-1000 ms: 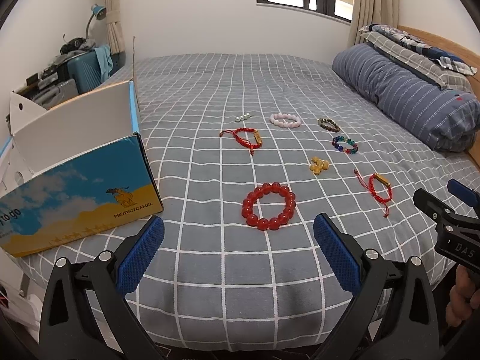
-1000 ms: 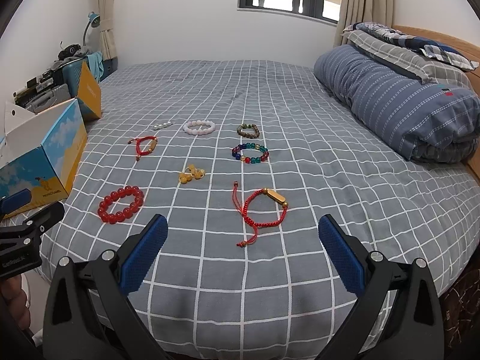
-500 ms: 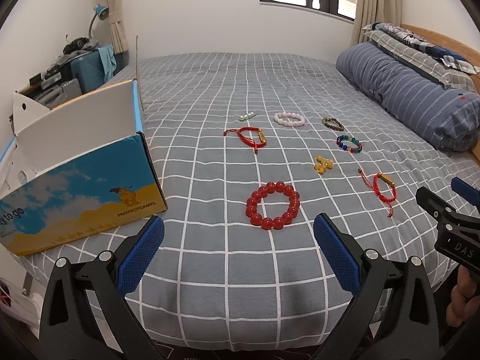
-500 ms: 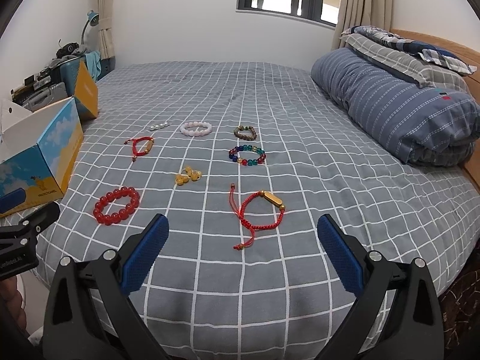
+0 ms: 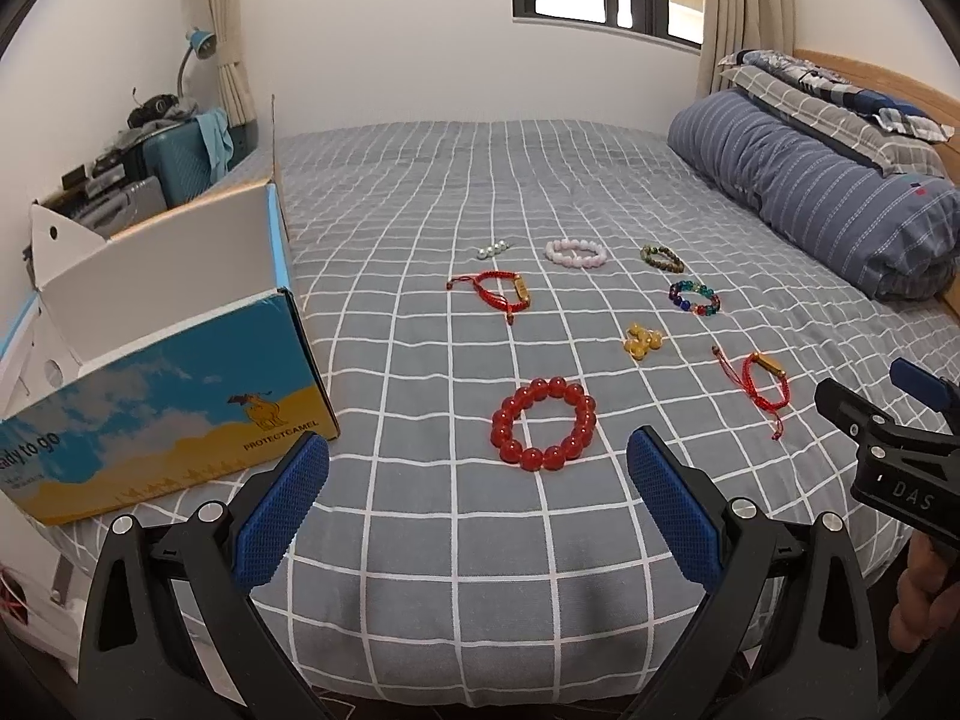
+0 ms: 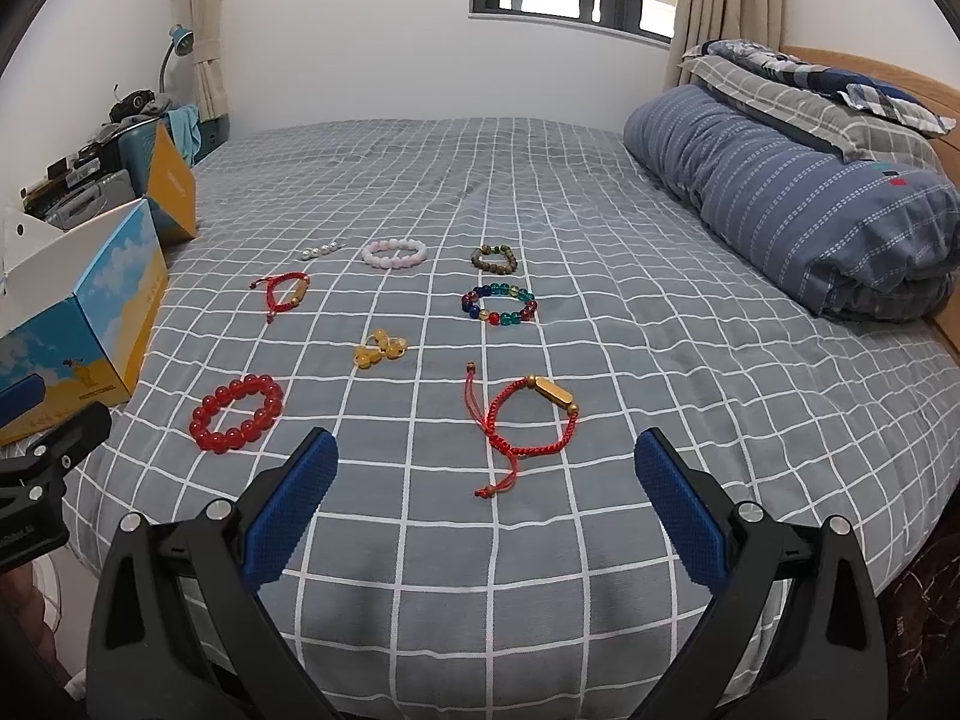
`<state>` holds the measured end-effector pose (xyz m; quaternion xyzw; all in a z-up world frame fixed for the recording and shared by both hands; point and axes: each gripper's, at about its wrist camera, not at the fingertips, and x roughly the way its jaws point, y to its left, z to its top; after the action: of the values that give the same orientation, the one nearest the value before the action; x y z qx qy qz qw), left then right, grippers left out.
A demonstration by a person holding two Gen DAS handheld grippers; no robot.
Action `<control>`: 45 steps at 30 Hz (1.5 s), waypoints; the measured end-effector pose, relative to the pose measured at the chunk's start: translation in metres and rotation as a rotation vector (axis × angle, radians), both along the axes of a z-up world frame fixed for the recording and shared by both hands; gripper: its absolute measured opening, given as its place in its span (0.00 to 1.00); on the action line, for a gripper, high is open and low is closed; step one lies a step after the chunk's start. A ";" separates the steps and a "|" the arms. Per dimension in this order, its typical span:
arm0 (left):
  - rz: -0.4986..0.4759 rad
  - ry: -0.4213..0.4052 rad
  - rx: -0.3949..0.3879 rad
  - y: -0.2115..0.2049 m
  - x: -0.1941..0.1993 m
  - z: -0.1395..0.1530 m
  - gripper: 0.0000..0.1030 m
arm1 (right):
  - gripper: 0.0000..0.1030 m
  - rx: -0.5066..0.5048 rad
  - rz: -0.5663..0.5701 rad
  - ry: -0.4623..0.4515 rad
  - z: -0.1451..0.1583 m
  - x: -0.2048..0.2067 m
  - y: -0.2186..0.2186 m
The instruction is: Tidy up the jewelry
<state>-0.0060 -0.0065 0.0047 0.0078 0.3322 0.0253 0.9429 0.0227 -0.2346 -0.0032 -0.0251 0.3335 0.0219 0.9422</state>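
Note:
Several bracelets lie on the grey checked bed. A big red bead bracelet (image 5: 543,423) lies just ahead of my open, empty left gripper (image 5: 477,462); it also shows in the right wrist view (image 6: 236,414). A red cord bracelet with a gold bar (image 6: 528,420) lies just ahead of my open, empty right gripper (image 6: 486,462). Further back lie yellow beads (image 6: 378,350), a multicoloured bracelet (image 6: 499,303), a second red cord bracelet (image 6: 287,293), a pink bracelet (image 6: 395,252), a brown-green bracelet (image 6: 494,257) and small pearls (image 6: 321,250).
An open blue and yellow cardboard box (image 5: 162,348) stands on the bed's left edge. A rolled blue striped duvet (image 6: 798,210) and pillows lie along the right side. A cluttered shelf with a blue case (image 5: 174,165) stands left of the bed.
Both grippers have moved slightly; the bracelets sit a little lower and closer in both views. Both stay open and empty.

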 end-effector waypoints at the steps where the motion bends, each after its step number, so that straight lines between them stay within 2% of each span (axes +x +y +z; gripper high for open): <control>1: 0.000 0.001 -0.001 0.000 0.000 0.000 0.94 | 0.93 0.001 -0.002 0.002 0.000 0.000 0.000; 45: 0.002 0.040 -0.008 -0.006 0.010 -0.003 0.94 | 0.93 0.014 -0.007 0.009 -0.001 0.004 -0.004</control>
<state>0.0039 -0.0125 0.0018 0.0044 0.3511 0.0248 0.9360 0.0272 -0.2383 -0.0044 -0.0175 0.3378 0.0211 0.9408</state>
